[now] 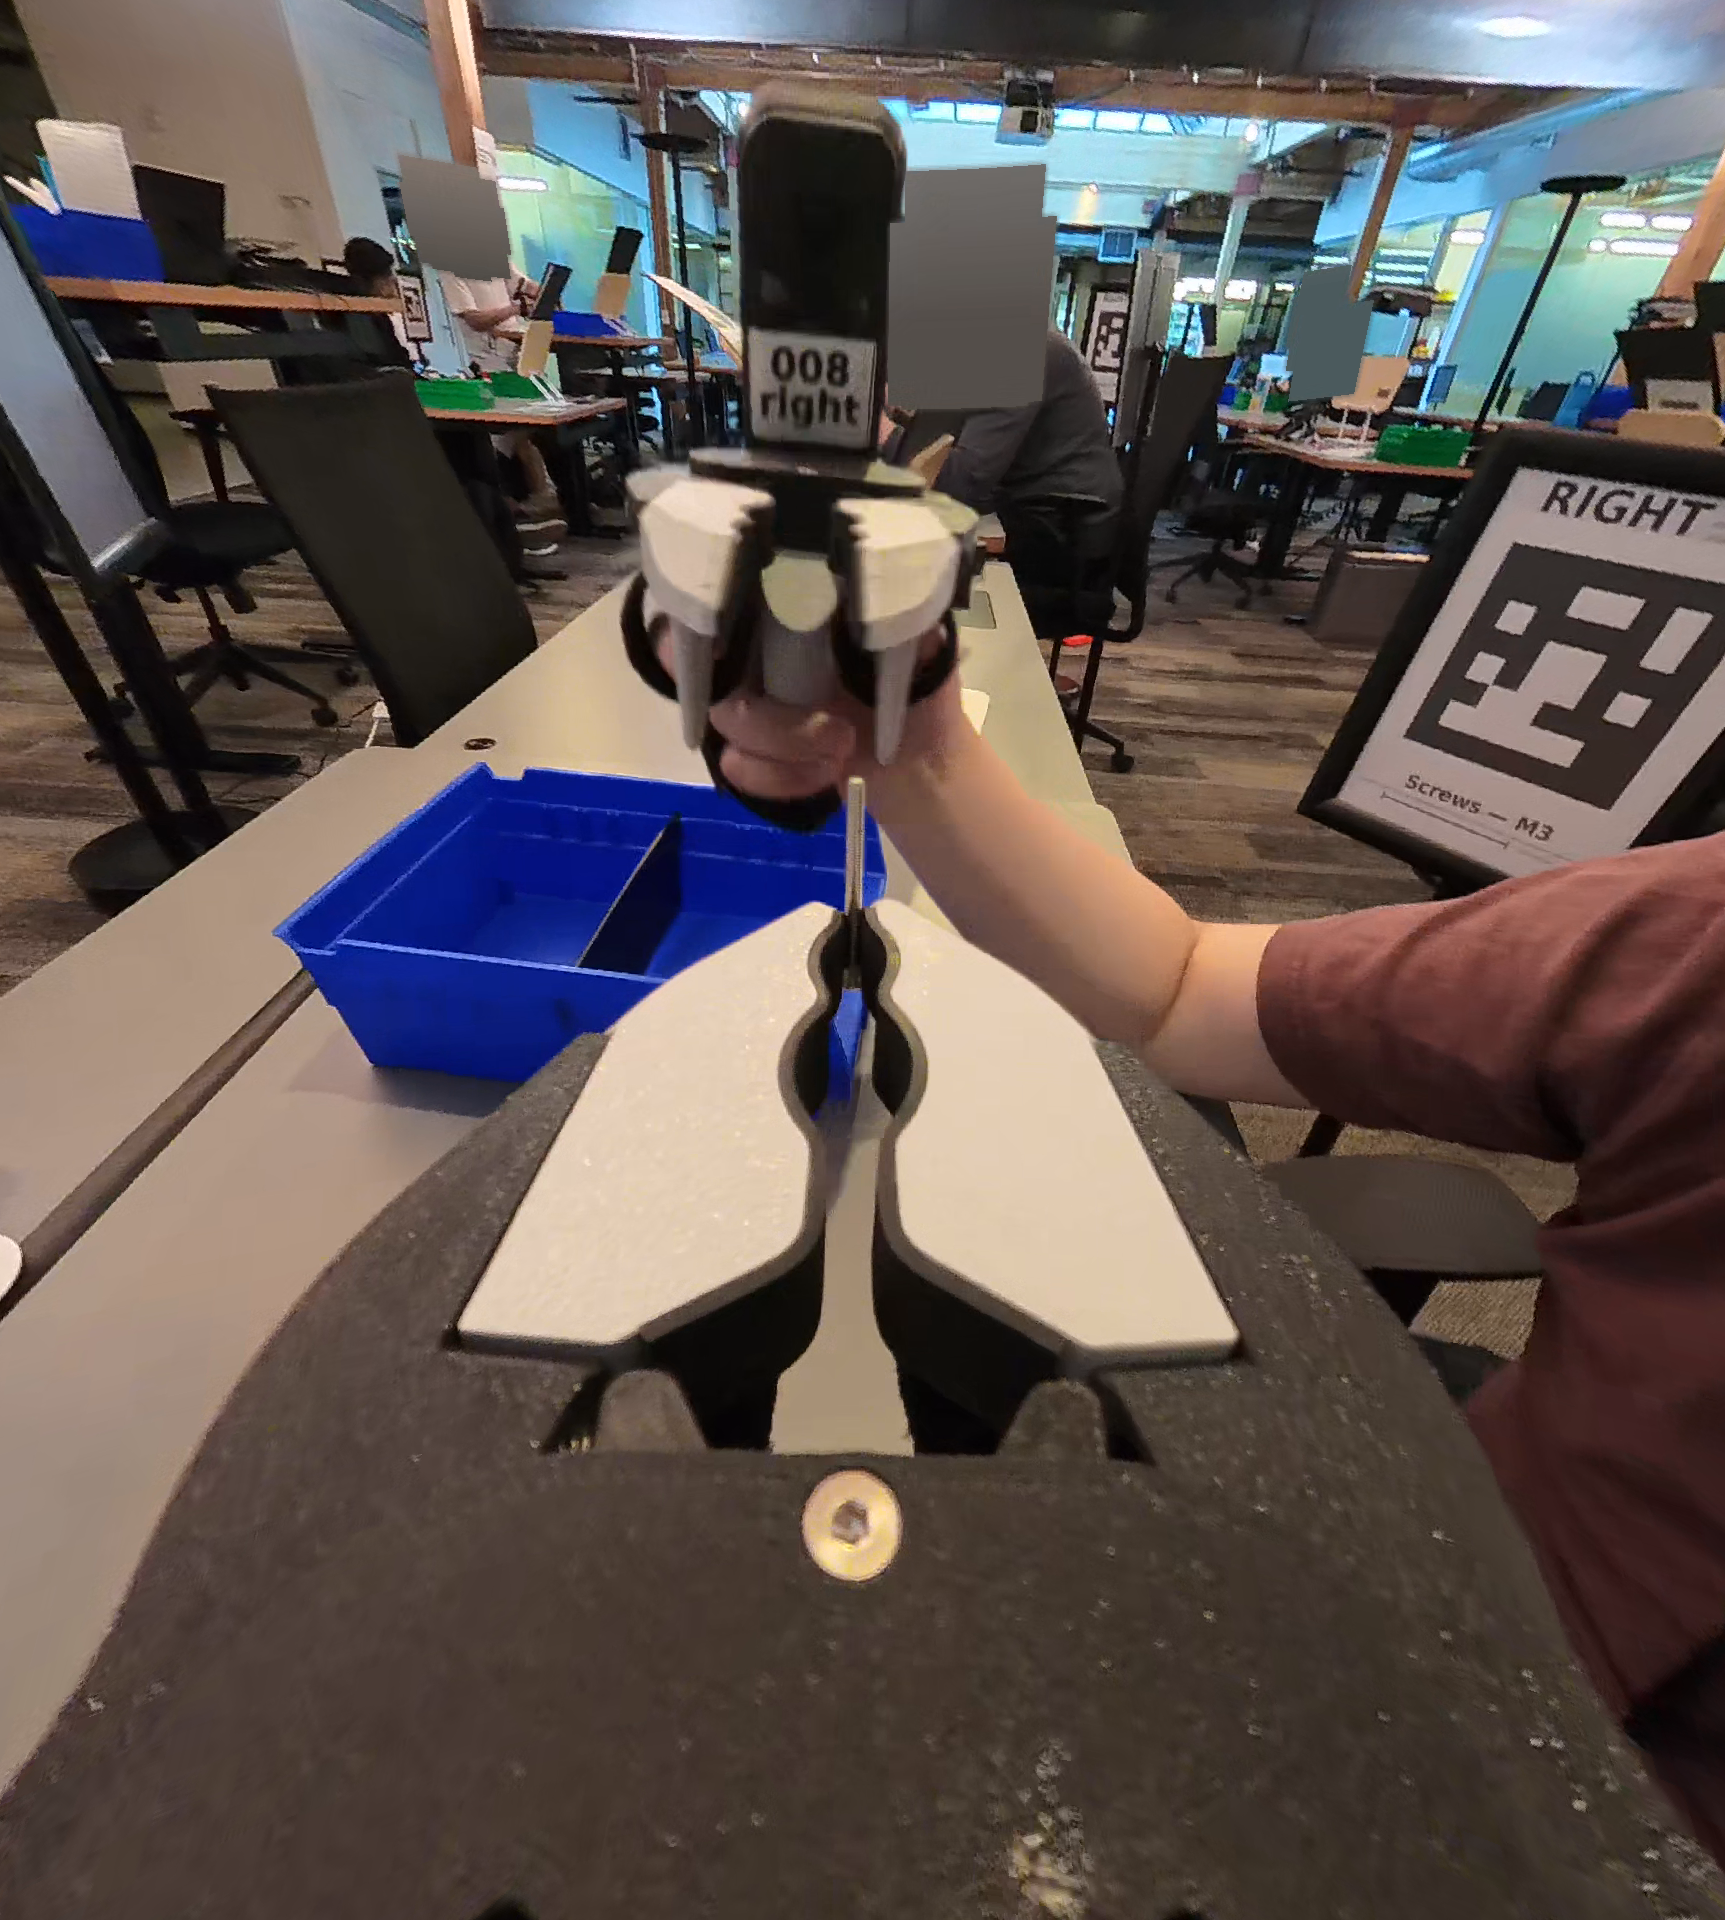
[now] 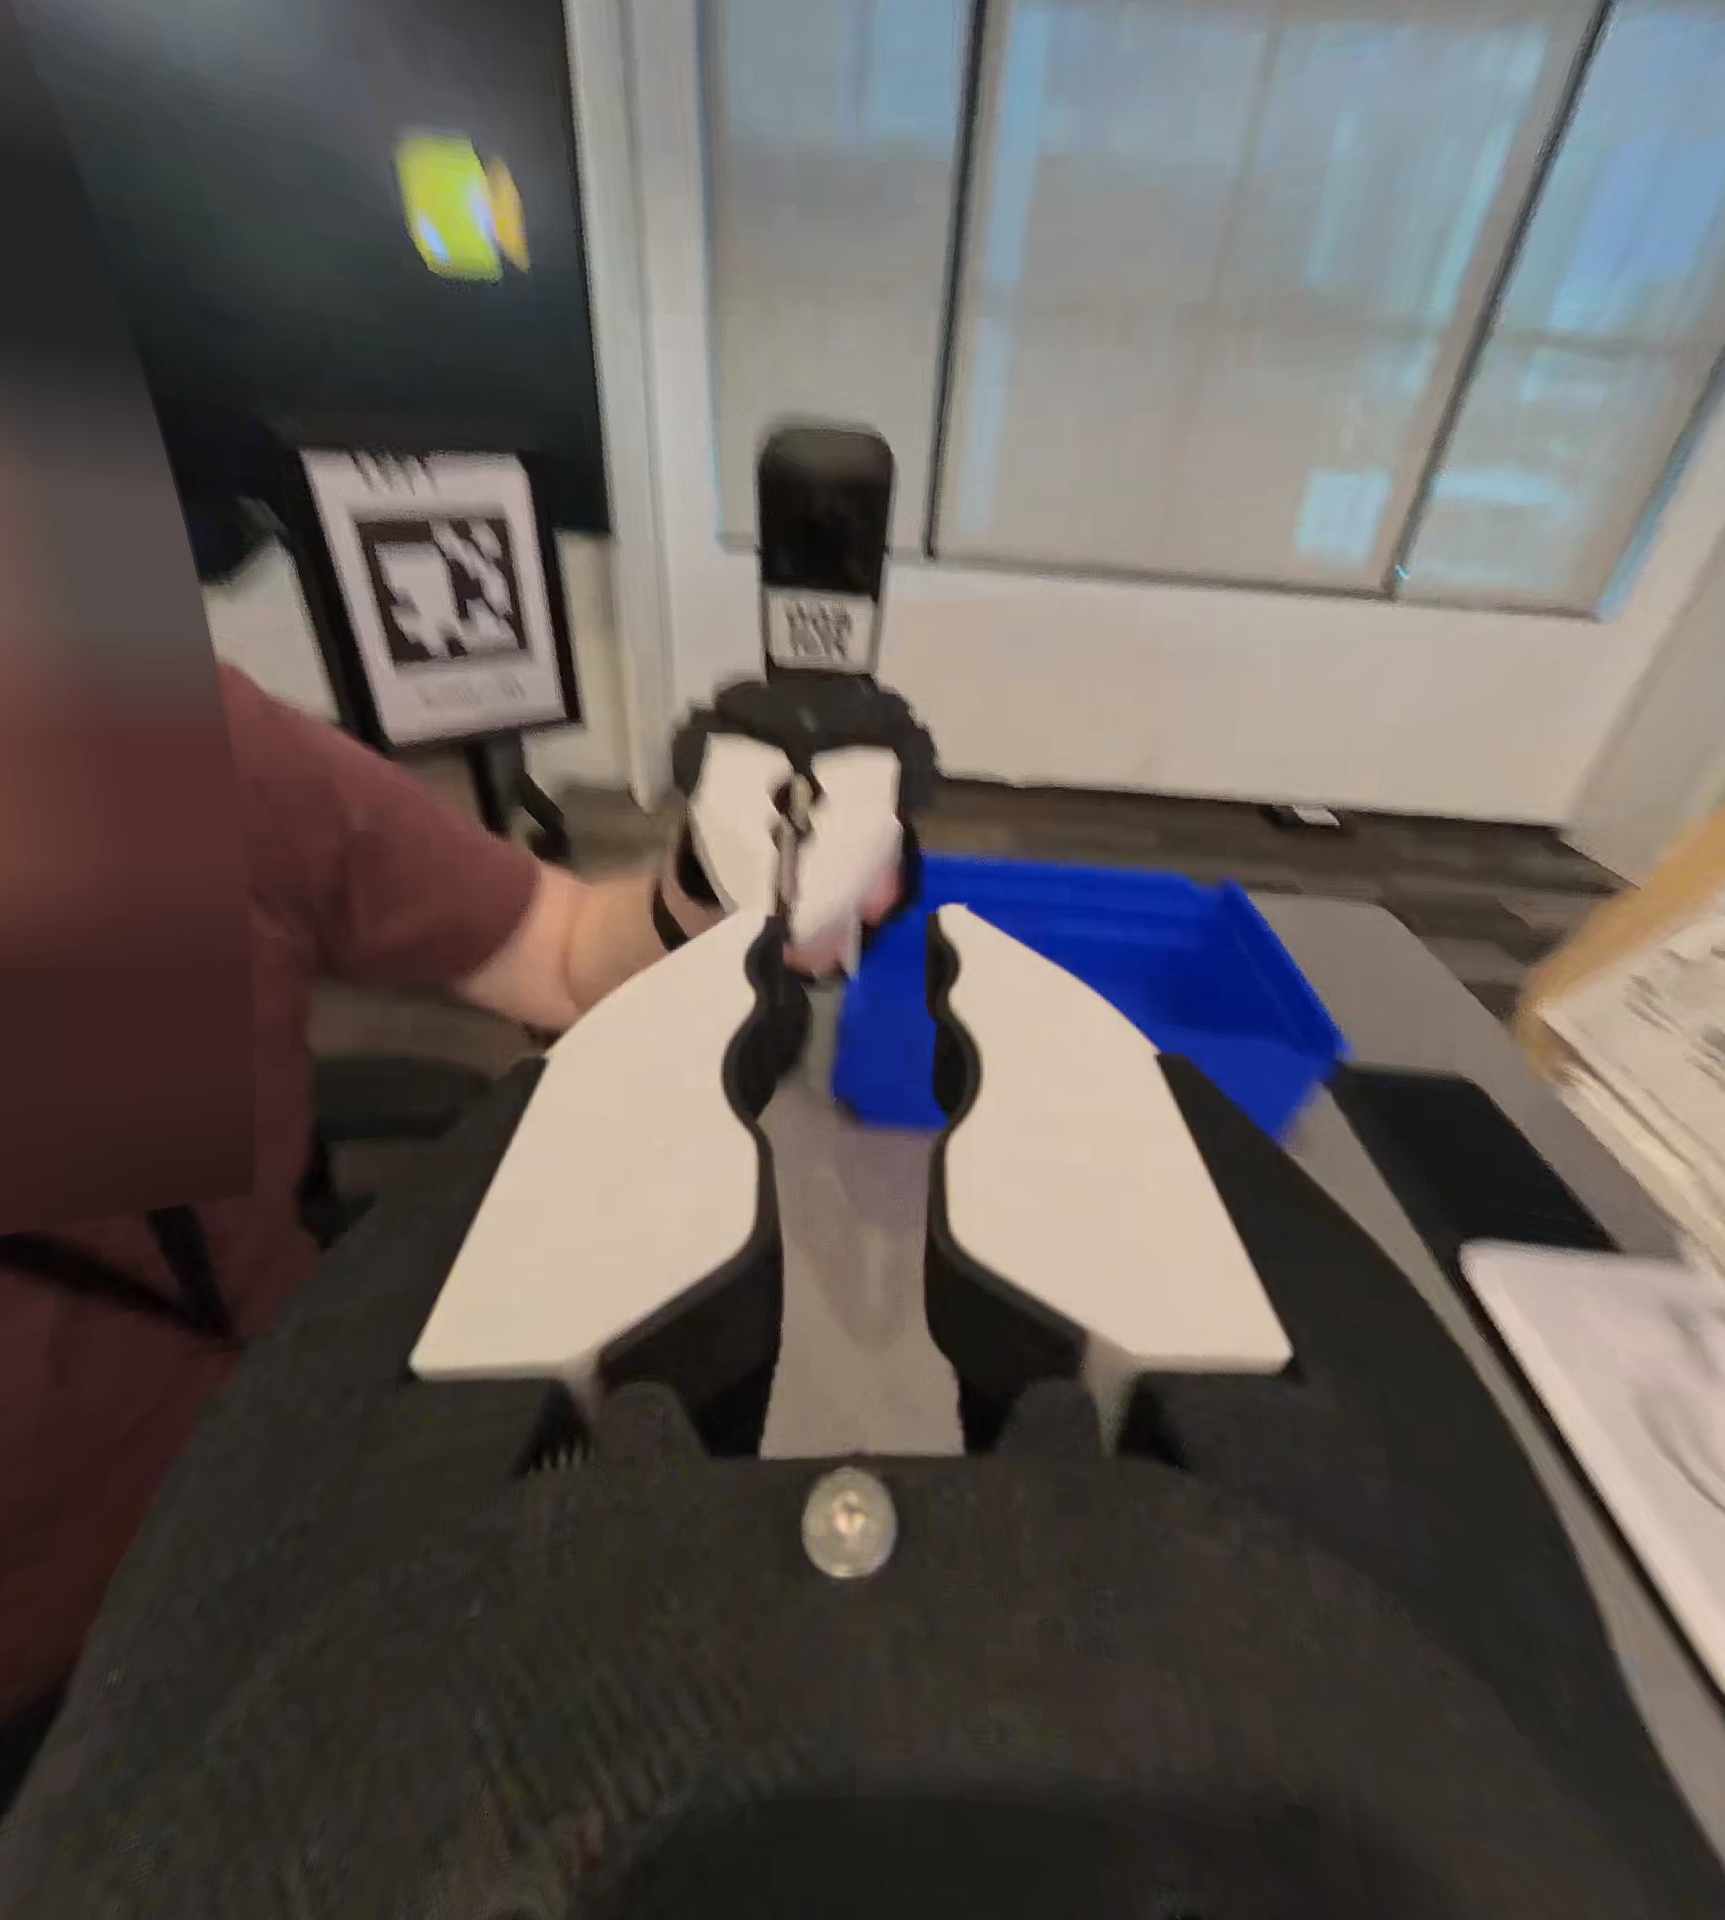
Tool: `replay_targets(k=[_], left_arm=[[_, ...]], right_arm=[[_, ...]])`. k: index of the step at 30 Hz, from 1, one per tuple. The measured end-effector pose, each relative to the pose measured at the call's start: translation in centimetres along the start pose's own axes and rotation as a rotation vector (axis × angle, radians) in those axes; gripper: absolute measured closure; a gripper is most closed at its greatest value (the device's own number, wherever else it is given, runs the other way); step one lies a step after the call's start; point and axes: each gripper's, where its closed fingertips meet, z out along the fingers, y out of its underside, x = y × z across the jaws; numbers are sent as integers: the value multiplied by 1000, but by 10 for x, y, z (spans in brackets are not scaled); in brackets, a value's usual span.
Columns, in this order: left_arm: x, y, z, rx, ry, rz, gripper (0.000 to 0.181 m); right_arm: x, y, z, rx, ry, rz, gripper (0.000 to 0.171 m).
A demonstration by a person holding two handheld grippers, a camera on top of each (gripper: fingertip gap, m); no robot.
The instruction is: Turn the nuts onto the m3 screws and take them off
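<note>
Left hand-held gripper pinching screw, blurred opposite

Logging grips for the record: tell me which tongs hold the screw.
The left tongs: they are shut on the thin screw, which sticks up from their tips. The right tongs stand open.

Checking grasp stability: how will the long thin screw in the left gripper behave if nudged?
The screw looks like stiff metal. Held only at its base by the left gripper, it may pivot if pushed. Dropped, it would probably roll.
</note>
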Motion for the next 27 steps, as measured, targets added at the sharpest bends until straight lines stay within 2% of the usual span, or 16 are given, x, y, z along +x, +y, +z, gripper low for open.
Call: replay_targets(k=[4,12,14,16,22,25,26,27], left_arm=[[-3,-3,-3,18,-6,-20,179],[-3,-1,-2,5,-3,-22,180],[1,0,-1,-1,21,-24,179],[1,1,-1,-7,15,-11,178],[-6,6,2,-37,-33,-11,153],[-14,3,-2,-22,-69,-33,151],[-17,1,-5,-14,-77,-45,151],[-19,0,-7,-7,-86,-57,152]], right_arm=[[-5,-2,33,119,-57,104,147],[-16,20,61,60,-143,161,154],[-15,21,61,67,-138,150,167],[-16,22,60,69,-153,162,168],[-6,16,50,104,-136,186,168],[23,10,18,70,27,134,168],[44,13,-3,25,155,94,168],[76,21,-34,-46,361,46,168]])
